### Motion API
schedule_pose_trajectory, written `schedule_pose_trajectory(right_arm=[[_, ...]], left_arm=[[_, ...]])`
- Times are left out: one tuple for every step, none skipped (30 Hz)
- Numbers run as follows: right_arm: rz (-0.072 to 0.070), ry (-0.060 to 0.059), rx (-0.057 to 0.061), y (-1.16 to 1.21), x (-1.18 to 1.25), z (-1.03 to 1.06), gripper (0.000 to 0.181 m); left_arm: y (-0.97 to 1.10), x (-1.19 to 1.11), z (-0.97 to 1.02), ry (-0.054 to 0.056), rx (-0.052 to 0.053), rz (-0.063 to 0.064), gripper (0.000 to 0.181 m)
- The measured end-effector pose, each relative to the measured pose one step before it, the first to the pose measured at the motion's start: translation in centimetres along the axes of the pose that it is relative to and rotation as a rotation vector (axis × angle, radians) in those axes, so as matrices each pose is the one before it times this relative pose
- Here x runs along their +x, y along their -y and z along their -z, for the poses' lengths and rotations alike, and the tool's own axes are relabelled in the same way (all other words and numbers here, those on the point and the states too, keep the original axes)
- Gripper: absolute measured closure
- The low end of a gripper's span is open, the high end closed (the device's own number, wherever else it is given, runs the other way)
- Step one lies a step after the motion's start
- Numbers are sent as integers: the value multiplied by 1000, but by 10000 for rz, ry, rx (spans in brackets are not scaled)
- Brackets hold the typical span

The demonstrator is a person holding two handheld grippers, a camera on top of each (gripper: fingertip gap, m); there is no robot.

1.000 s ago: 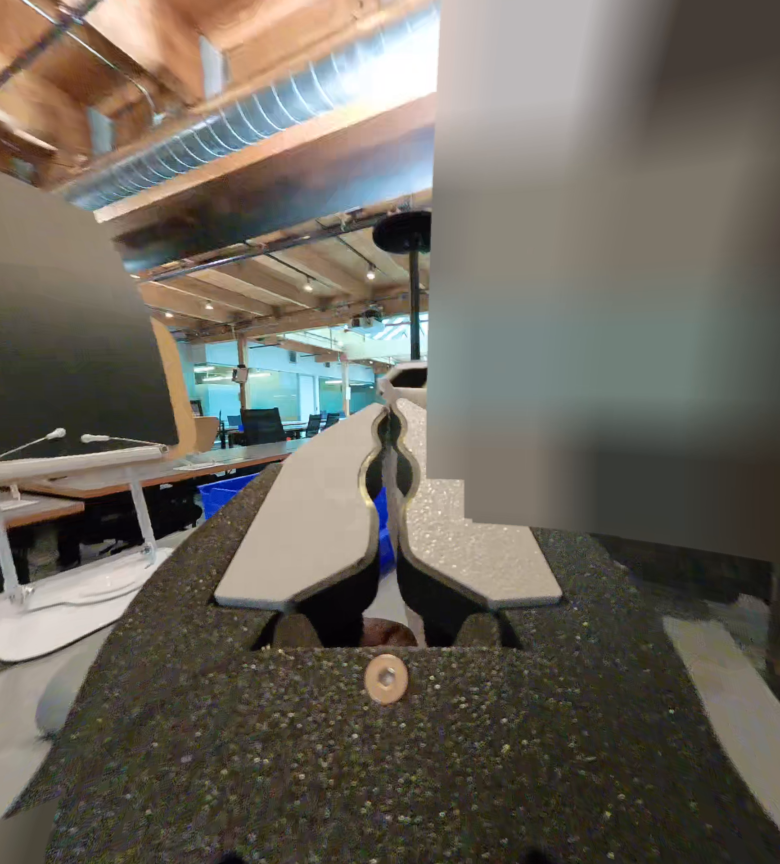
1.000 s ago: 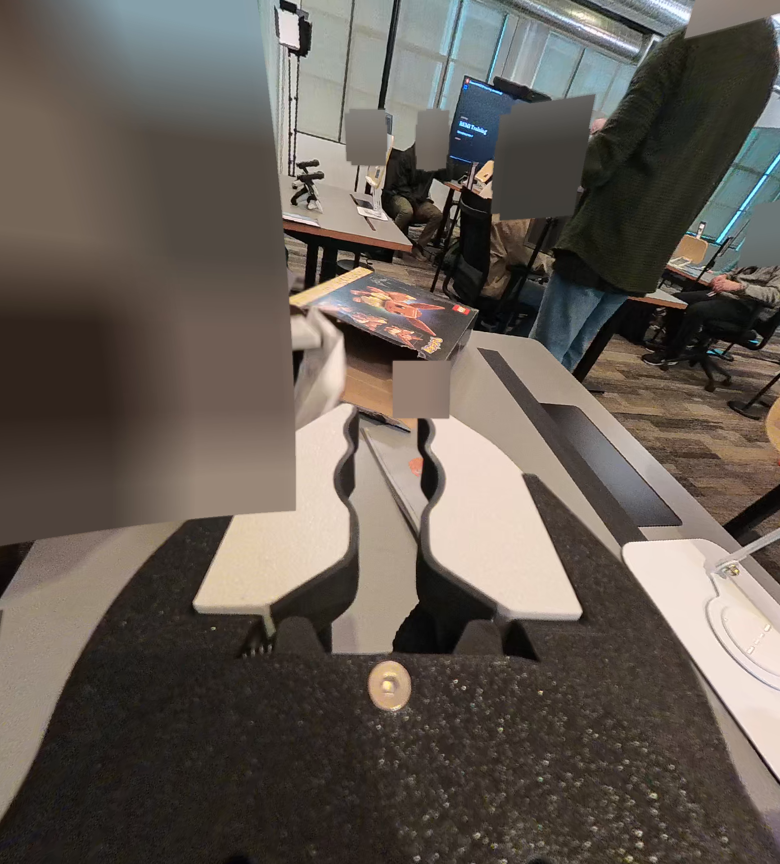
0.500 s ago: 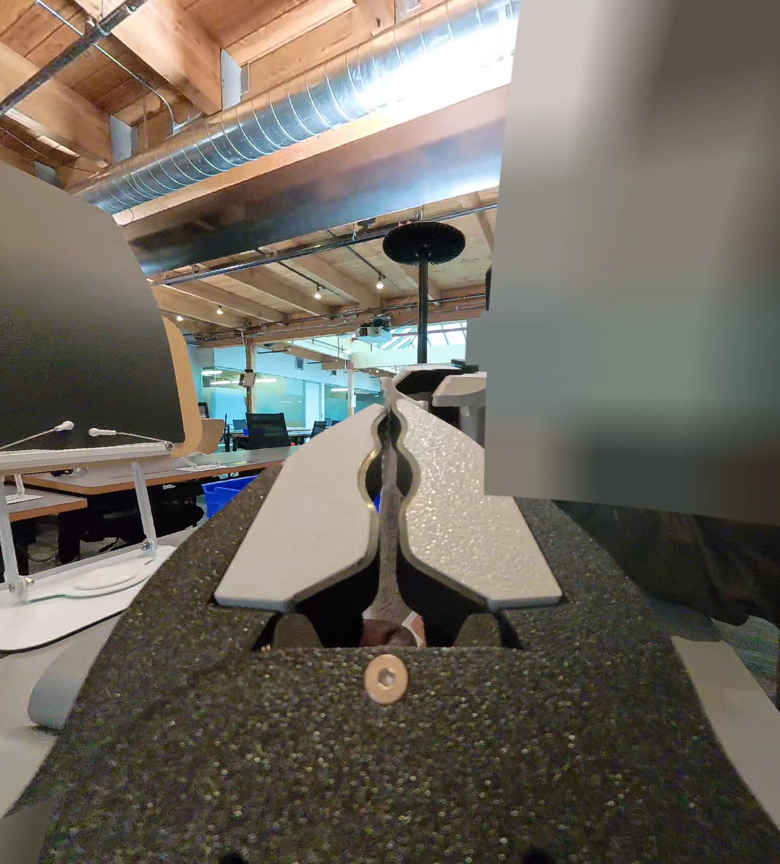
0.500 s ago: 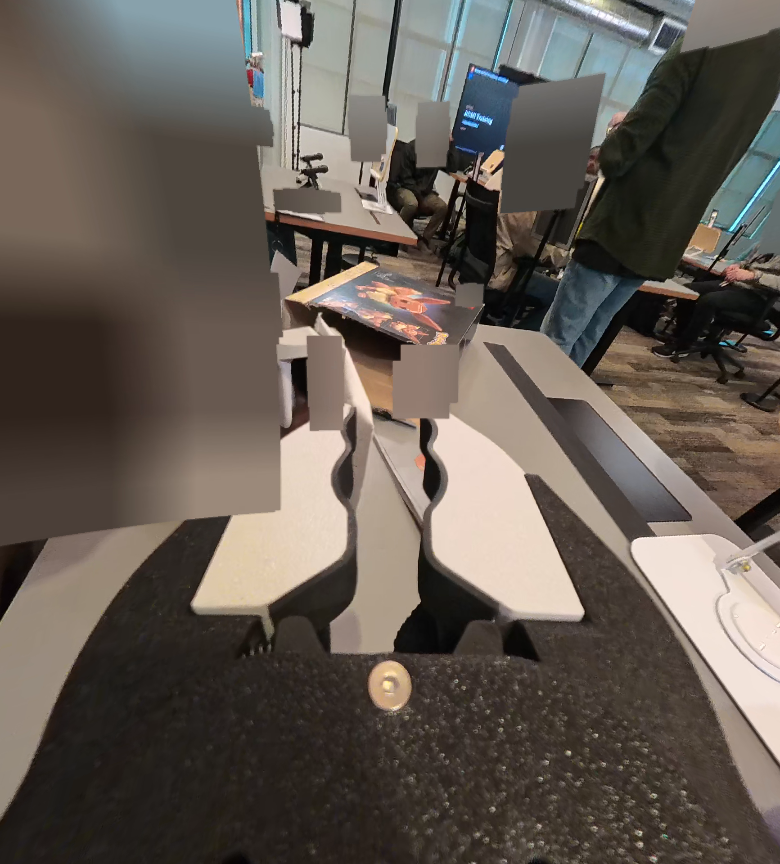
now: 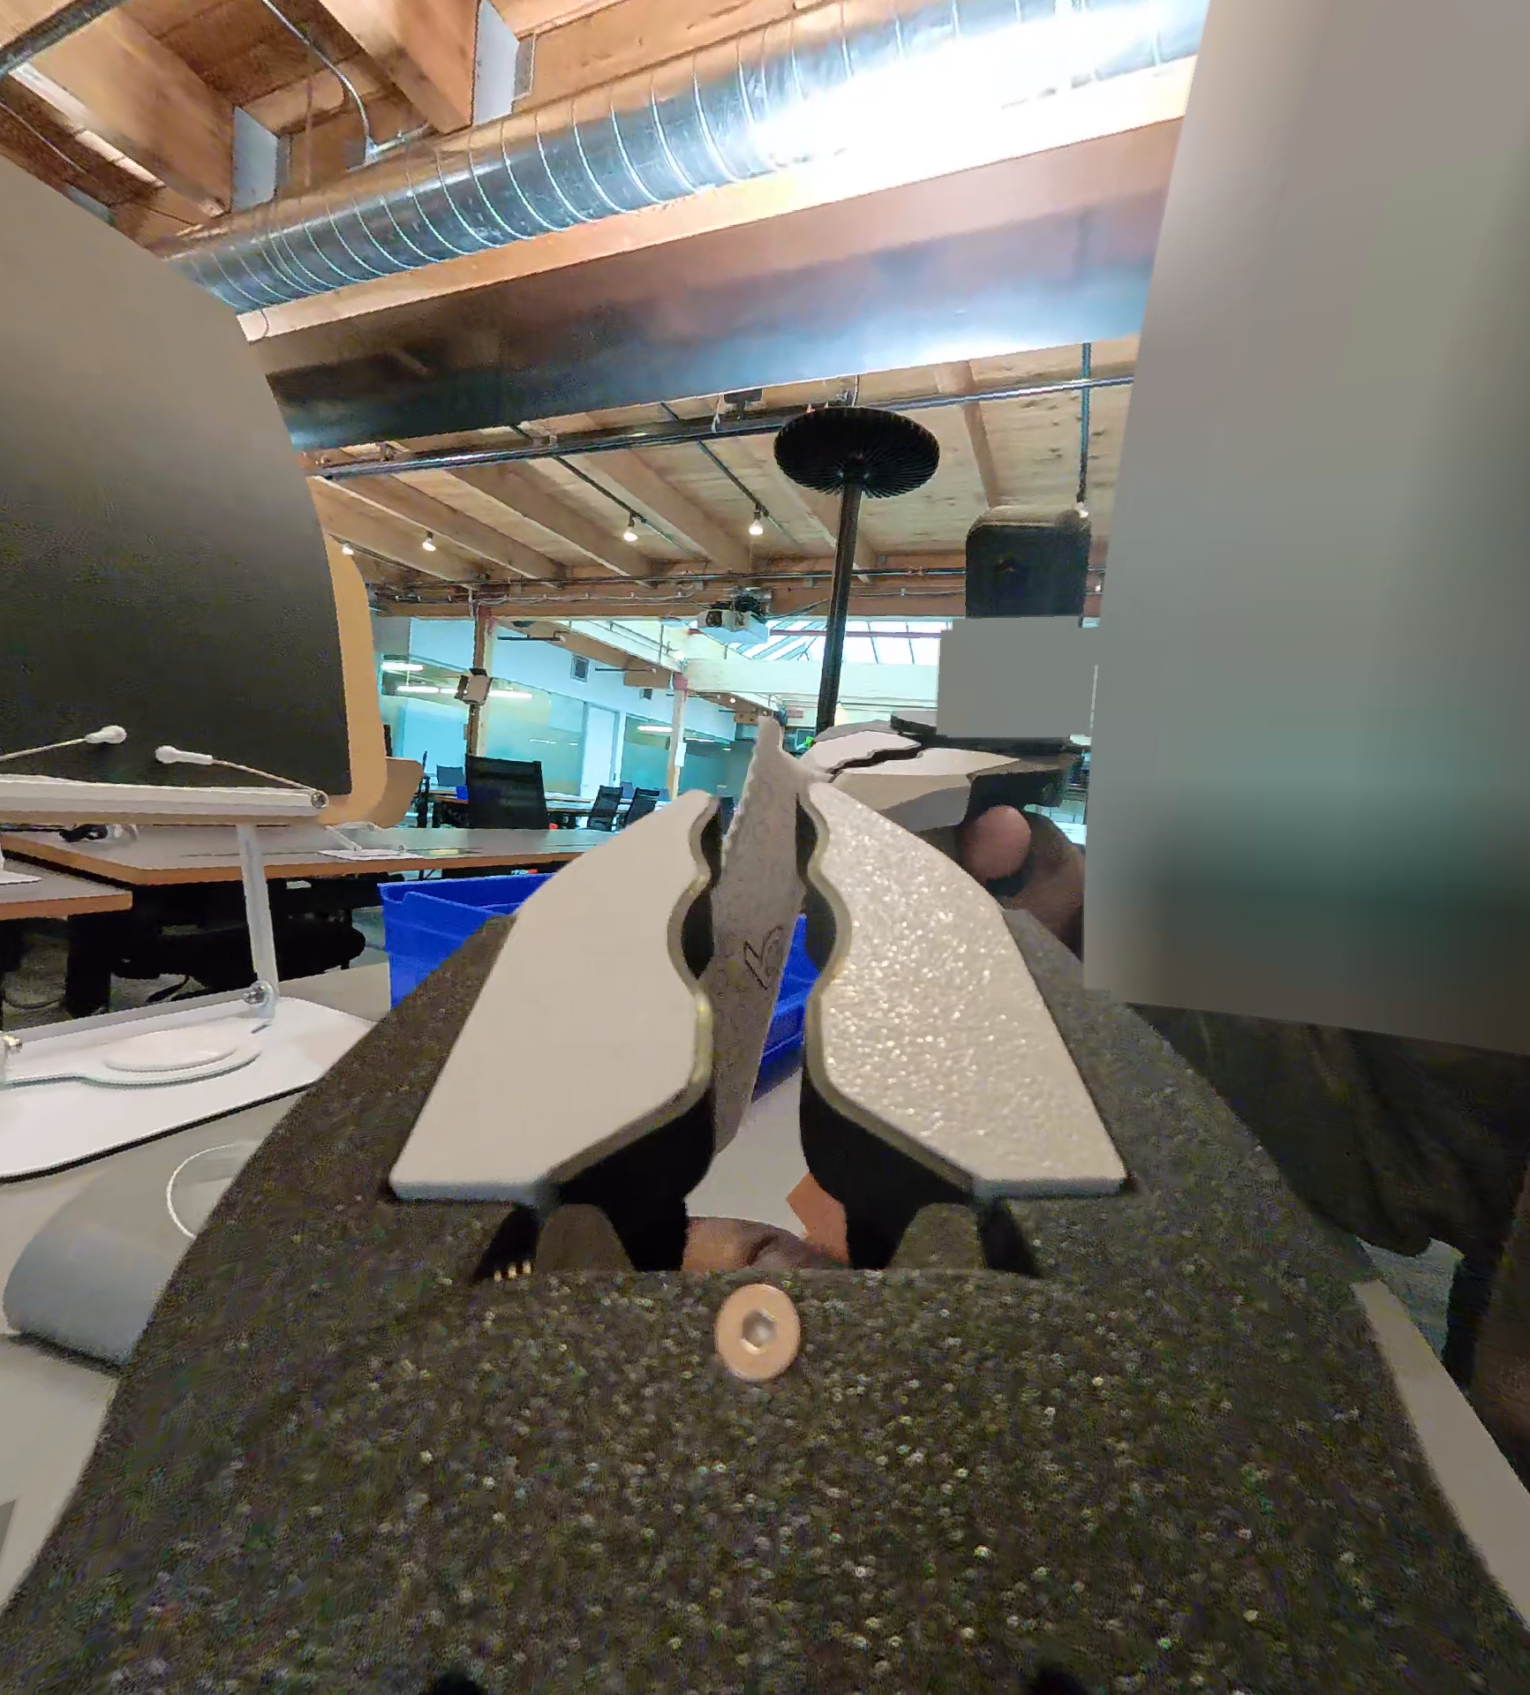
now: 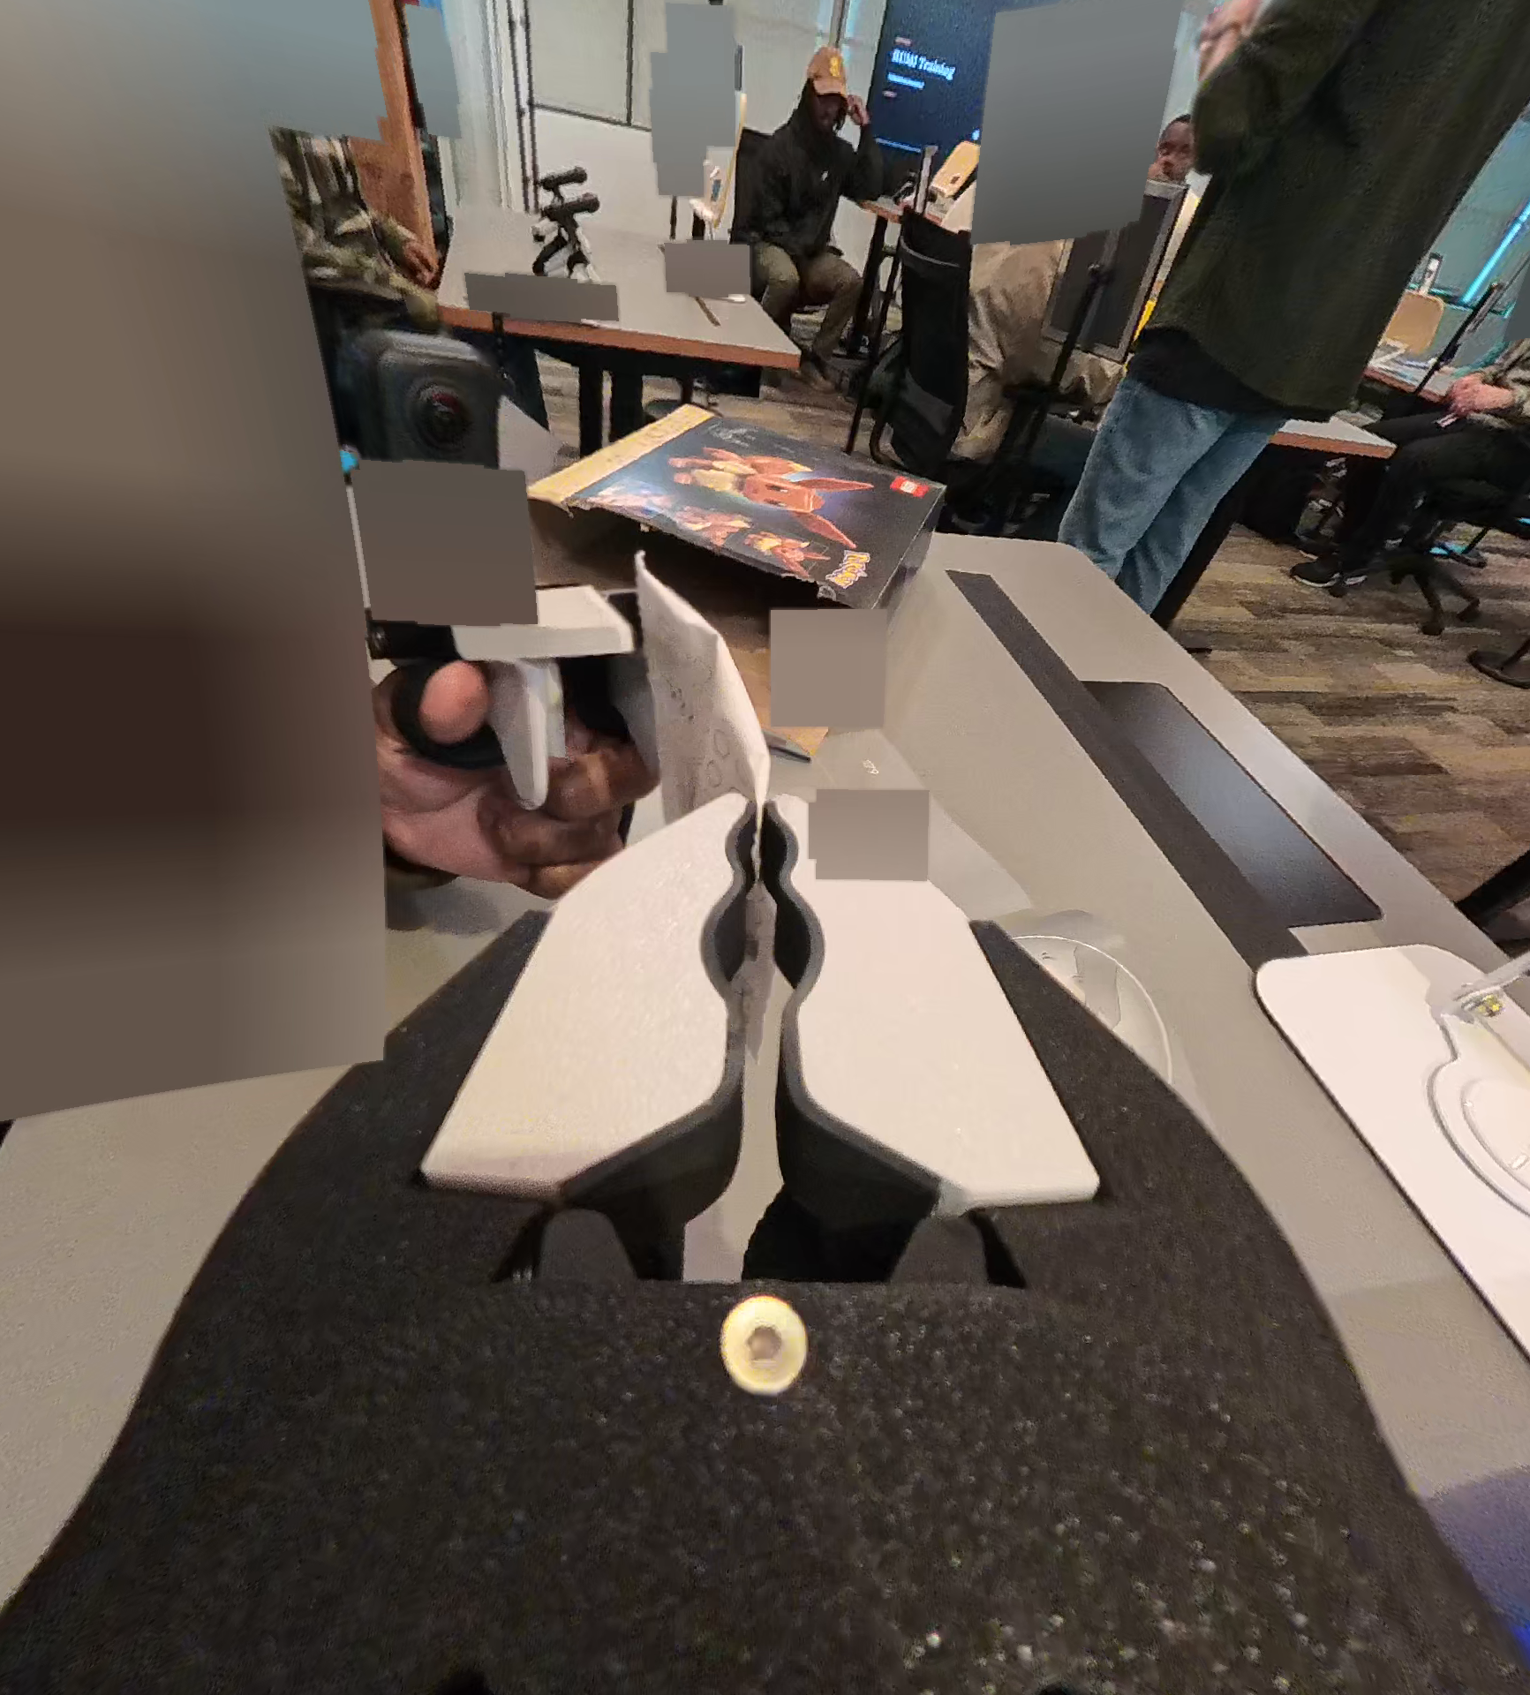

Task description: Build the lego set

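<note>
Both grippers pinch paper bag; contents unseen.

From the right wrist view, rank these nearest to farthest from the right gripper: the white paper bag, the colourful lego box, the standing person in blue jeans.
1. White paper bag: pinched at the tips of the right gripper, rising up and left.
2. Colourful lego box: lying on the grey table, straight ahead.
3. Standing person in blue jeans: on the floor beyond the table, upper right.

Matt, grainy white plastic on gripper fingers; speckled black foam body. Thin white paper bag, creased, faintly printed. Glossy printed cardboard box; smooth matt grey table.
</note>
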State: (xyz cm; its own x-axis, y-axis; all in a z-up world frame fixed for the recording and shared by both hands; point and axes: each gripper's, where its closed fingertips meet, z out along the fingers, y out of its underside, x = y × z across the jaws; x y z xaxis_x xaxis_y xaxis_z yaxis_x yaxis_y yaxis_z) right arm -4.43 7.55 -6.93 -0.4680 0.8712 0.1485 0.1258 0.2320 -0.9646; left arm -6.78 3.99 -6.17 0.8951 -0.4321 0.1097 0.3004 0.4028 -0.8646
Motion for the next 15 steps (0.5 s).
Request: schedule_pose_trajectory(right_arm=[[-262,30,140,52,268,111,181],[-278,76,155,58,205,103,181],[-296,125,199,92,132,86,181],[-326,147,213,112,97,79,181],[-334,121,162,48,124,40,181],[-295,98,119,-31,120,2,181],[-249,111,111,-73,57,-42,181],[-215,115,90,-112,13,-64,181],[-181,81,86,-86,41,-43,181],[-132,61,77,-69,49,-39,181],[-77,72,51,-48,-1,-34,181],[-36,71,35,-56,-38,-26,181],[-12,79,34,-34,-93,-25,181],[-29,109,45,10,-145,-16,181],[-56,111,32,15,-155,-7,181]], left_arm=[[-36,-272,23,107,-34,46,163],[-83,-274,16,96,-50,75,162],[-191,-325,-18,127,-112,79,161],[-278,-333,-36,134,-153,71,160],[-235,-275,-12,104,-107,47,160],[-217,-274,-22,123,-99,48,160],[-179,-178,-17,70,-75,25,161],[-74,-210,18,117,-11,22,161],[5,-207,51,109,13,13,164],[-39,-197,43,77,-36,6,166],[-82,-170,26,56,-80,19,167],[-62,-167,21,48,-49,42,167],[-46,-186,27,80,-25,56,167],[-93,-207,25,91,-41,51,167],[-79,-140,29,34,-29,53,166]])
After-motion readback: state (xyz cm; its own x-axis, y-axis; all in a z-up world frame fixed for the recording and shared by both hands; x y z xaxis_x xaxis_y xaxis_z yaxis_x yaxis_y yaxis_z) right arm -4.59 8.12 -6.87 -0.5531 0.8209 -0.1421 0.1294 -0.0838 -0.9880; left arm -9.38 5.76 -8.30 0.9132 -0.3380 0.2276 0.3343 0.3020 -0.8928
